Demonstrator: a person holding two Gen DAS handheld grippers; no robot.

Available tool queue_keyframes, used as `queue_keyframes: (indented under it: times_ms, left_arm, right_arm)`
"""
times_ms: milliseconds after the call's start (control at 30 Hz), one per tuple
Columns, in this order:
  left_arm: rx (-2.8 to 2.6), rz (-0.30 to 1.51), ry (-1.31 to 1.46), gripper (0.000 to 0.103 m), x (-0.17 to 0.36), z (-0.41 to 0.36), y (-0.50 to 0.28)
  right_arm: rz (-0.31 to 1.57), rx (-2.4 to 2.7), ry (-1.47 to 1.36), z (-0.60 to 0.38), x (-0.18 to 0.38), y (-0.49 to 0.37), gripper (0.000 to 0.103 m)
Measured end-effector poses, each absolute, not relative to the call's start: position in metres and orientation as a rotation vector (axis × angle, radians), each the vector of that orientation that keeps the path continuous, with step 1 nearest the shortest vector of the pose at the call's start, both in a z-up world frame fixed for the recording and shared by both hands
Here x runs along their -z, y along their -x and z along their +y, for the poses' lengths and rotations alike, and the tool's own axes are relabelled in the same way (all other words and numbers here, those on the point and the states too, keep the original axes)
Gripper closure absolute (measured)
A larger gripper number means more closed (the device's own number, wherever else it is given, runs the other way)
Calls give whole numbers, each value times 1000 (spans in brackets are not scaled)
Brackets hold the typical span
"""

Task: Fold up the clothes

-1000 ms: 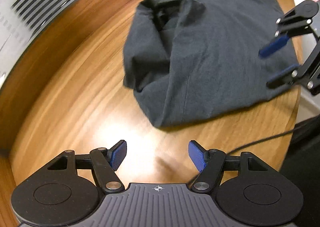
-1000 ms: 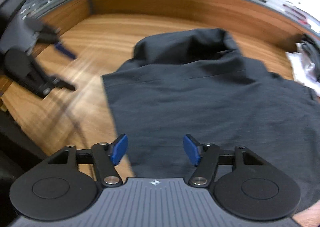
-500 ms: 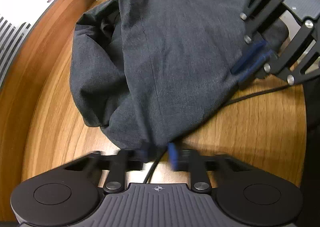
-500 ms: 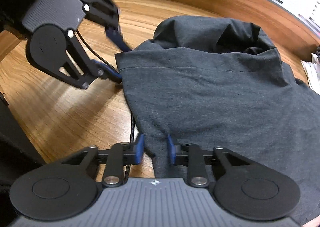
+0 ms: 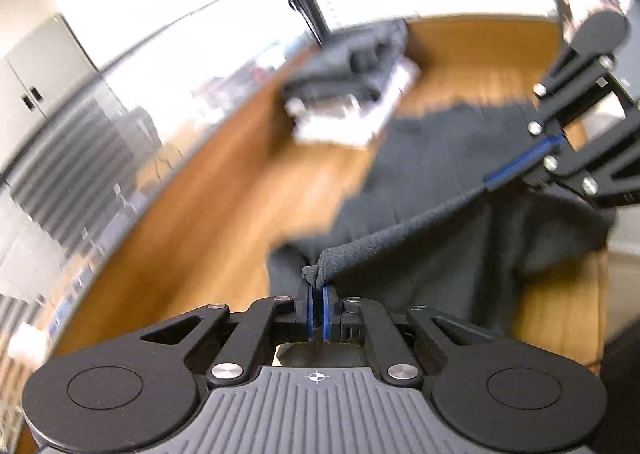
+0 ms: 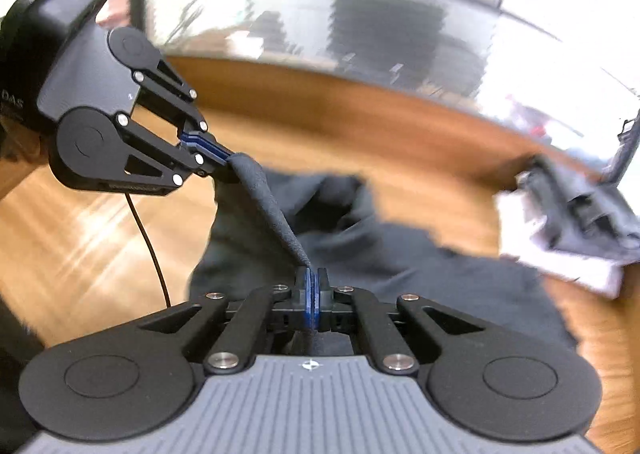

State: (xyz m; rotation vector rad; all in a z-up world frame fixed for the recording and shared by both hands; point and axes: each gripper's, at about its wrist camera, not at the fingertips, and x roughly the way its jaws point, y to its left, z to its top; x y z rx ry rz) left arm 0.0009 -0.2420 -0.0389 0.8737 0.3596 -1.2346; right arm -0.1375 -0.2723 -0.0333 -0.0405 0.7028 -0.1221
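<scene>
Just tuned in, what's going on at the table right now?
A person is folding a dark grey garment on the wooden table. The left hand-held gripper and the right hand-held gripper are each shut on its edge, which runs taut between them and is lifted, while the rest drapes on the table. A pile of other clothes lies further back.

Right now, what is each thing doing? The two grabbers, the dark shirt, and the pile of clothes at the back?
Left gripper: shut on the shirt's edge.
Right gripper: shut on the same edge.
Shirt: one edge lifted and stretched tight between both grippers, the rest hanging to the table.
Pile of clothes: resting on the table, untouched.
</scene>
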Motion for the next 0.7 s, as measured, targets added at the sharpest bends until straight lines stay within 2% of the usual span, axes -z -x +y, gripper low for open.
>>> queue_keyframes:
  times_ms: [200, 367, 500, 700]
  left_arm:
    - [1263, 259, -798, 96, -4, -323, 15]
    - [1307, 202, -770, 96, -24, -391, 34]
    - [1359, 220, -791, 96, -8, -448, 53]
    - [1400, 303, -882, 94, 51, -508, 67]
  right_arm:
    - [593, 250, 56, -346, -17, 160, 102]
    - [558, 373, 71, -412, -34, 178, 102]
    - [591, 463, 46, -465, -17, 185, 102]
    - [710, 523, -58, -537, 40, 187, 102]
